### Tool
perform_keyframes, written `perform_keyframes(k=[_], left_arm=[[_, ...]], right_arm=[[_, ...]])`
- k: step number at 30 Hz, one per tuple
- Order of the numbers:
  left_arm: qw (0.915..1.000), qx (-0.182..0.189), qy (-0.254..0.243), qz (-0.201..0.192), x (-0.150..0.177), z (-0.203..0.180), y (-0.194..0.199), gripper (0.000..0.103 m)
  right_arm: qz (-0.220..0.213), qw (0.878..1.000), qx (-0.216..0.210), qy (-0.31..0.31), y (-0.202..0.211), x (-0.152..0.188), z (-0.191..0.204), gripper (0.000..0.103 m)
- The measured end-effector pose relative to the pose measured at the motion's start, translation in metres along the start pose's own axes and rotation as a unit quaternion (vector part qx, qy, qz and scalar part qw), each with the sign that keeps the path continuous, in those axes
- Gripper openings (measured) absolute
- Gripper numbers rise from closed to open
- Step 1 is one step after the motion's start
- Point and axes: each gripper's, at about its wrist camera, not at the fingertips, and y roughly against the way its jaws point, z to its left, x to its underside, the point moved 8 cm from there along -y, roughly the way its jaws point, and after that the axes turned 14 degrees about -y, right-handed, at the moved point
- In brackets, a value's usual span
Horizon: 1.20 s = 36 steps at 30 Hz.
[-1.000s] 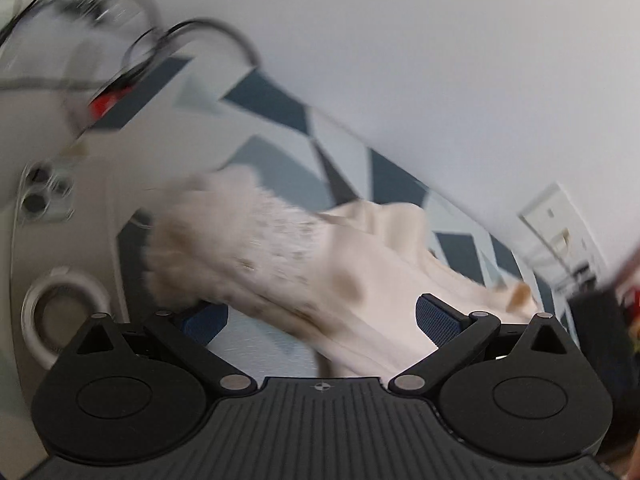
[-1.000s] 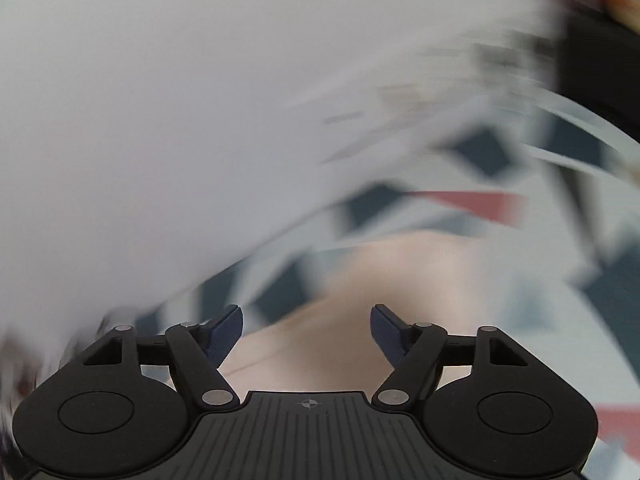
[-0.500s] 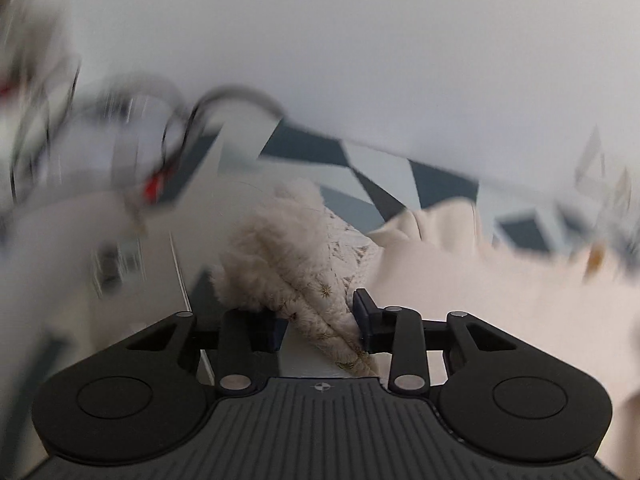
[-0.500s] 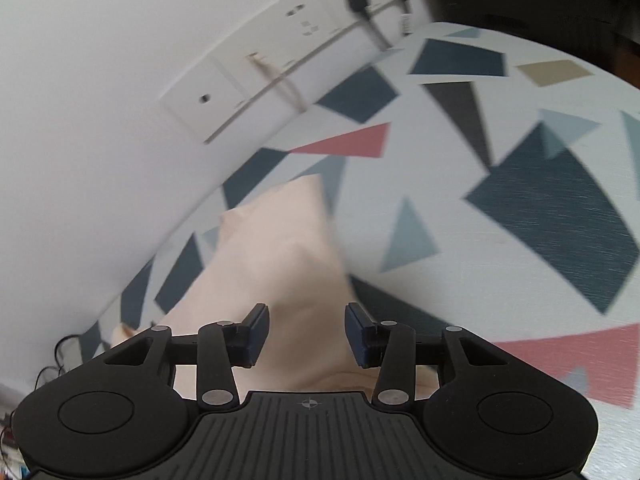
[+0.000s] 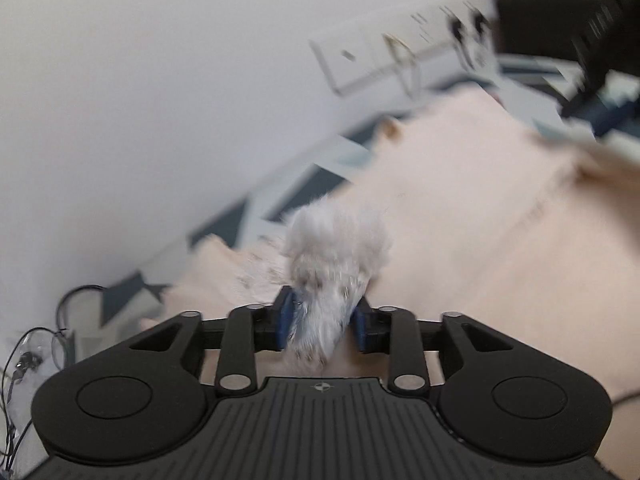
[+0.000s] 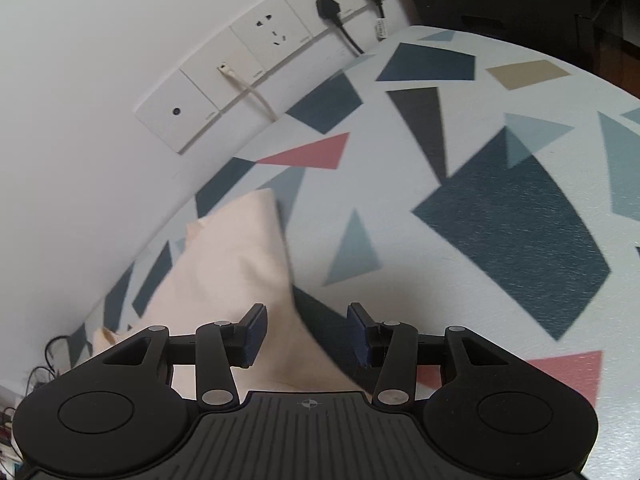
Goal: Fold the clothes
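A cream garment (image 5: pixel 480 220) lies spread on the patterned table (image 6: pixel 500 220). Its fluffy white cuff (image 5: pixel 336 248) sticks up between the blue pads of my left gripper (image 5: pixel 322 326). The pads press on the cuff from both sides while the jaws are opening slightly. The view is blurred by motion. In the right wrist view a corner of the same garment (image 6: pixel 232 264) lies by the wall. My right gripper (image 6: pixel 306 334) hovers low over that cloth's near edge. Its jaws are partly apart, both pad faces are bare, and the cloth's edge lies between them.
A white wall with a row of sockets (image 6: pixel 256 56) and two black plugs (image 6: pixel 328 4) borders the table's far side. Loose cables (image 5: pixel 60 320) lie at the left. A dark blurred shape (image 5: pixel 580 52) sits at the upper right of the left view.
My left gripper went from wide open to closed on the fluffy cuff, then rolled and swept it across the garment. My right gripper narrowed its jaws and sank toward the garment's edge.
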Motion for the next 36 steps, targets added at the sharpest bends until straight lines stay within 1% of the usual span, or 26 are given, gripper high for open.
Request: perform_keyframes(k=[1,2,3,4,5,7,10,13,15,16,17,18,19,20,22,24,25,28,30,31,32,33,36], left_arm=[[1.0000,0.002,-0.007,0.002,0.001,-0.003,0.001,0.055],[1.0000,0.000,-0.010,-0.001,0.002,0.000,0.006,0.064],[0.9999,0.001,-0.009,-0.006,0.004,0.004,0.012,0.079],[0.9999,0.002,-0.004,-0.013,0.005,0.011,0.020,0.083],[0.9998,0.005,0.005,-0.020,0.008,0.018,0.027,0.086],[0.9995,0.007,0.024,-0.017,0.014,0.028,0.041,0.086],[0.9981,0.006,0.060,0.011,0.032,0.042,0.049,0.086],[0.9926,0.003,0.114,0.041,0.052,0.055,0.044,0.086],[0.9874,0.002,0.149,0.054,0.061,0.063,0.042,0.086],[0.9860,0.000,0.157,0.055,0.061,0.065,0.042,0.086],[0.9851,-0.004,0.163,0.056,0.061,0.066,0.041,0.086],[0.9850,-0.008,0.163,0.056,0.060,0.066,0.042,0.088],[0.9848,-0.010,0.164,0.057,0.059,0.066,0.042,0.090],[0.9842,-0.007,0.167,0.058,0.057,0.066,0.041,0.091],[0.9812,0.015,0.182,0.063,0.058,0.066,0.040,0.094],[0.9771,0.036,0.197,0.071,0.063,0.066,0.042,0.094],[0.9755,0.041,0.204,0.073,0.067,0.067,0.045,0.094],[0.9689,0.061,0.227,0.077,0.081,0.071,0.055,0.096],[0.9599,0.088,0.253,0.085,0.093,0.071,0.062,0.096],[0.9545,0.102,0.266,0.090,0.099,0.070,0.066,0.096],[0.9501,0.112,0.275,0.095,0.105,0.069,0.070,0.096],[0.9475,0.115,0.281,0.101,0.111,0.067,0.075,0.096],[0.9448,0.099,0.288,0.120,0.125,0.061,0.095,0.096]], right_arm=[[0.001,1.000,-0.001,-0.003,0.001,0.001,-0.003,0.043],[0.002,1.000,-0.002,-0.005,0.002,0.001,-0.006,0.043],[0.002,1.000,-0.005,-0.004,0.003,0.003,-0.006,0.043],[0.003,1.000,-0.010,0.000,0.004,0.004,-0.004,0.043],[0.004,1.000,-0.015,0.005,0.005,0.006,-0.002,0.043],[0.010,0.999,-0.028,0.025,0.004,0.012,0.012,0.043],[0.024,0.996,-0.052,0.069,-0.001,0.026,0.043,0.046],[0.037,0.988,-0.080,0.125,-0.007,0.047,0.078,0.050],[0.048,0.979,-0.090,0.179,-0.014,0.068,0.105,0.052],[0.053,0.972,-0.092,0.207,-0.017,0.080,0.118,0.053],[0.056,0.965,-0.087,0.240,-0.023,0.093,0.130,0.058],[0.054,0.958,-0.073,0.273,-0.028,0.106,0.139,0.060],[0.054,0.947,-0.053,0.311,-0.036,0.119,0.143,0.061],[0.053,0.935,-0.033,0.348,-0.044,0.132,0.147,0.062],[0.051,0.909,0.006,0.415,-0.060,0.155,0.153,0.062],[0.038,0.900,0.025,0.433,-0.070,0.161,0.149,0.062],[0.033,0.903,0.018,0.428,-0.067,0.160,0.148,0.062],[0.037,0.928,-0.010,0.371,-0.046,0.144,0.141,0.065],[0.017,0.944,-0.017,0.330,-0.024,0.124,0.125,0.079],[0.009,0.950,-0.018,0.311,-0.013,0.114,0.115,0.079],[0.008,0.953,-0.012,0.301,-0.003,0.106,0.102,0.078],[0.007,0.957,-0.007,0.291,0.006,0.098,0.089,0.075],[0.005,0.964,0.010,0.267,0.038,0.082,0.048,0.074]])
